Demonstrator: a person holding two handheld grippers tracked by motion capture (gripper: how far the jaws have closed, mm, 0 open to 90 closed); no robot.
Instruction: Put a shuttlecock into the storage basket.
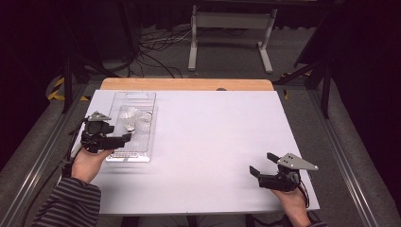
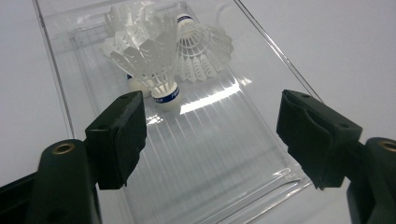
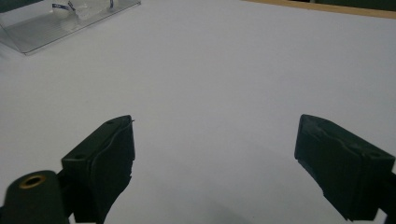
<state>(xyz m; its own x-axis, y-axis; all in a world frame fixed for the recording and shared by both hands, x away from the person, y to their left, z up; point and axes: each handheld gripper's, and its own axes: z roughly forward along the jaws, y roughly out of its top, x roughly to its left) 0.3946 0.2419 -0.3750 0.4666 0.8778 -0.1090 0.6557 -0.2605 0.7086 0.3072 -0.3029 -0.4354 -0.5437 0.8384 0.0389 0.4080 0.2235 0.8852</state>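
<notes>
Left black two-jaw gripper (image 1: 124, 138) held at the near left of the white tabletop (image 1: 213, 142), jaws parted, tips over the clear rectangular plastic tray (image 1: 147, 142). White feathered shuttlecocks (image 1: 135, 119) lie in the tray just beyond those tips. Right black two-jaw gripper (image 1: 261, 163) sits well apart, at the near right, jaws parted over bare white surface. Striped sleeve (image 1: 71, 203) behind the left gripper.
</notes>
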